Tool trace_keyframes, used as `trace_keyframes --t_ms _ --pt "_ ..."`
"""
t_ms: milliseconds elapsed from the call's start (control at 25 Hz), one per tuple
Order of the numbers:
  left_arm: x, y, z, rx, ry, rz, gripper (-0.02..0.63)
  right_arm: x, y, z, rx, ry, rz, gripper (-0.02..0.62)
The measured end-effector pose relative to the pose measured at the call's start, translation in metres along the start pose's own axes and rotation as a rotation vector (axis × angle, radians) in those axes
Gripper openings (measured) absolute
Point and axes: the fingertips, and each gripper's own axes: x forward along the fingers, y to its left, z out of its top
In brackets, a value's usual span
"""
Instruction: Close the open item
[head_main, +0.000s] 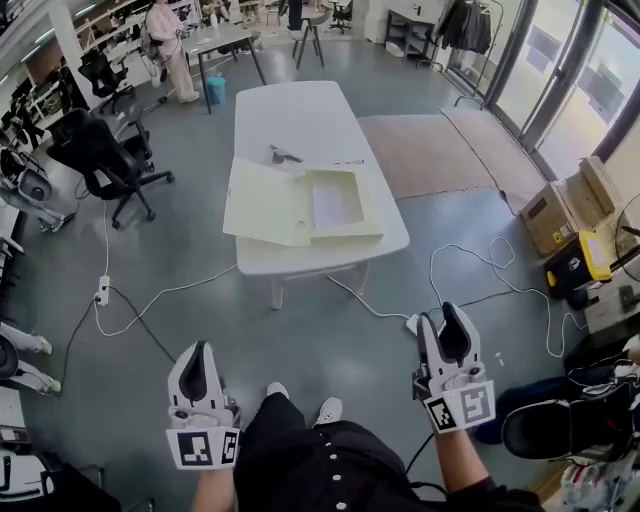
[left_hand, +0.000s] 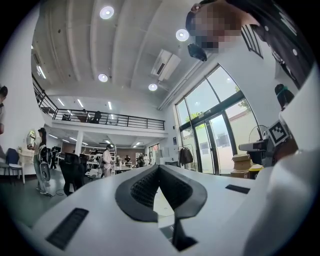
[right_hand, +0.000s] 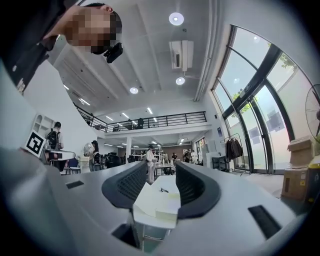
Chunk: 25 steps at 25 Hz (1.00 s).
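An open cream flat box (head_main: 300, 205) lies on the near end of a white table (head_main: 300, 110); its lid (head_main: 262, 205) is folded out to the left of the shallow tray (head_main: 338, 200). A small dark object (head_main: 283, 155) rests just behind it. Both grippers are held low, well short of the table. My left gripper (head_main: 197, 350) is shut, its pads meeting at the tips (left_hand: 159, 169), with nothing in it. My right gripper (head_main: 447, 312) is open and empty, and in the right gripper view the box (right_hand: 157, 202) shows far off through the gap between its pads (right_hand: 161, 167).
Grey floor lies between me and the table, crossed by white cables (head_main: 150, 300) and a power strip (head_main: 102, 290). Black office chairs (head_main: 100, 150) stand left. A rug (head_main: 430, 150), cardboard boxes (head_main: 565, 205) and a yellow case (head_main: 580, 262) are right. A person (head_main: 170, 45) stands far back.
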Motion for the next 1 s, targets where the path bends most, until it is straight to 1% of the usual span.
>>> trace_keyframes --t_ms 80,200,400,640,1000 --pt "0.002 0.0 -0.002 -0.002 -0.002 0.006 0.017 0.005 -0.002 -0.002 -0.002 0.004 0.005 0.223" --pt "0.005 0.005 -0.005 -0.008 -0.001 0.021 0.016 0.014 -0.002 -0.002 -0.009 0.004 0.015 0.239" --pt "0.02 0.014 -0.007 -0.009 -0.01 0.019 0.016 0.031 -0.002 0.001 -0.006 -0.008 0.018 0.239" --pt "0.049 0.028 -0.008 -0.007 -0.016 0.012 0.017 0.059 -0.002 0.0 -0.019 -0.017 0.009 0.239" --pt "0.104 0.059 -0.016 -0.012 -0.005 0.002 0.017 0.12 -0.002 -0.005 -0.019 -0.015 0.002 0.238"
